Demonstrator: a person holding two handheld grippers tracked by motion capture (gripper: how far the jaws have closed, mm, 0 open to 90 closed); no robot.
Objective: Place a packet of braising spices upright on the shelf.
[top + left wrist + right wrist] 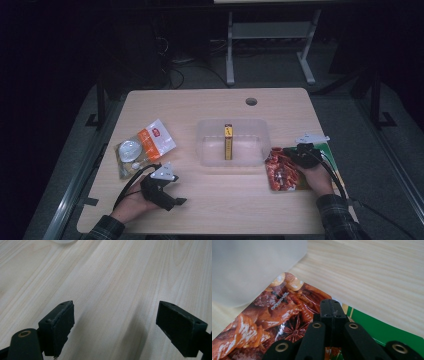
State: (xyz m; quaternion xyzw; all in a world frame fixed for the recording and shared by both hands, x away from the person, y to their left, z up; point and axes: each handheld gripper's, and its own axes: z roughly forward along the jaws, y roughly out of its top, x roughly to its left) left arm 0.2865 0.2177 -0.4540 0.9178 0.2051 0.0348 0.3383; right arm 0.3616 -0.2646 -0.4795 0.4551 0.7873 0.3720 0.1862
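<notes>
One glossy red pouch (269, 322); flat, crinkly

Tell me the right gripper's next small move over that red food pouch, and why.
Probably open the jaws first. The right gripper is shut with nothing between its pads, poised over the red food pouch, which lies flat on a green packet beside the clear plastic tub. Shut jaws cannot pinch the pouch's edge.
</notes>
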